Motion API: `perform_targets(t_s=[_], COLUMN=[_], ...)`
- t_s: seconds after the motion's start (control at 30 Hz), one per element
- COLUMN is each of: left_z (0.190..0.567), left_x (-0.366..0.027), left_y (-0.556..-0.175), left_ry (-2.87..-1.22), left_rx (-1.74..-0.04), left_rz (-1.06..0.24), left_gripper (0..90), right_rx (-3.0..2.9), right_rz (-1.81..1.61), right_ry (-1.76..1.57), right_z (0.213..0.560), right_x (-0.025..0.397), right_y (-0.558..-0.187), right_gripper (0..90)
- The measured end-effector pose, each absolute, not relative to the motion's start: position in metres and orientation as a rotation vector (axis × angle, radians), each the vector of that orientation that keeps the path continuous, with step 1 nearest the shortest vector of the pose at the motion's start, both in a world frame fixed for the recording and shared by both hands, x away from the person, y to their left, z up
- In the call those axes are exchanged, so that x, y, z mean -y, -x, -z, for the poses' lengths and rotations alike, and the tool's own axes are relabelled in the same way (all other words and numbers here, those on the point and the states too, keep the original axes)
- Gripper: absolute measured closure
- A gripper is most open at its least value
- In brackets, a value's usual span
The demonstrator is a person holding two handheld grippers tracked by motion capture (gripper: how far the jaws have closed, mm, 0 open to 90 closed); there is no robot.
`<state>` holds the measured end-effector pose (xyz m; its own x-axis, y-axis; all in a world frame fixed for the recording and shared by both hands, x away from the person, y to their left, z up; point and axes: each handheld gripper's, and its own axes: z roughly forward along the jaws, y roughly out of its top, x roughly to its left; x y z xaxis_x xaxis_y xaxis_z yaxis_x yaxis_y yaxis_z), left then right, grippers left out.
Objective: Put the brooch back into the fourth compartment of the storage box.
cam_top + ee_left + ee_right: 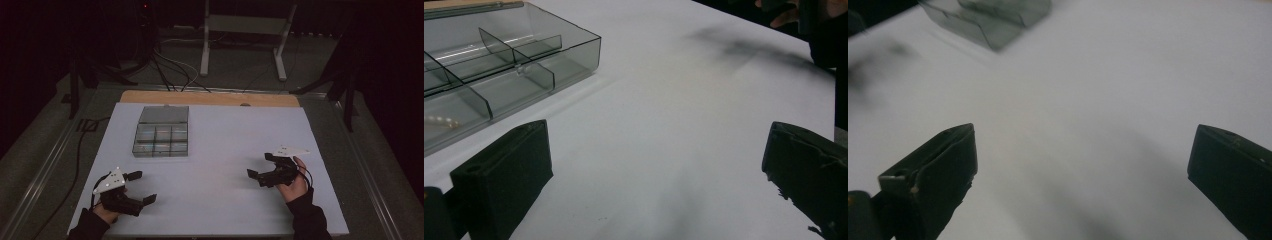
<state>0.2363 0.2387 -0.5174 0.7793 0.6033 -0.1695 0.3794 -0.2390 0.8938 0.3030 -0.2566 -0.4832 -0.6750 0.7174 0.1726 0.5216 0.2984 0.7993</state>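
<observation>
A clear grey plastic organizer box (161, 132) with its lid laid open sits at the back left of the white table (225, 145); its divided compartments (499, 70) also appear in the left gripper view, and a corner of the box (993, 17) in the right gripper view. A thin pale strand (441, 121) lies in one compartment. My left gripper (142, 187) rests low at the front left, open, nothing between its jaws. My right gripper (261, 165) hovers at the front right, open and empty, its jaws pointing left.
A wooden strip (210, 97) runs along the table's far edge. Beyond it stand a white metal frame (245, 30) and loose cables (170, 65) on the floor. A black cable (80, 150) trails off the table's left side.
</observation>
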Motion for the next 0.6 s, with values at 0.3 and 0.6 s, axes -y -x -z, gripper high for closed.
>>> perform_targets(t_s=[0.3,0.6], left_z=[0.517,0.517], left_x=[-0.239,-0.239], left_y=[-0.236,-0.236], left_ry=[-1.861,-1.867], left_rx=[-0.751,-0.749], left_rz=[-0.25,-0.249], left_gripper=[1.3,1.3], right_rx=[-2.368,-2.35], right_rz=[-1.282,-1.254], right_ry=[-1.217,-1.263], right_z=[0.498,0.504], right_x=[0.288,0.309], right_y=[-0.285,-0.266], right_gripper=[0.0,0.0])
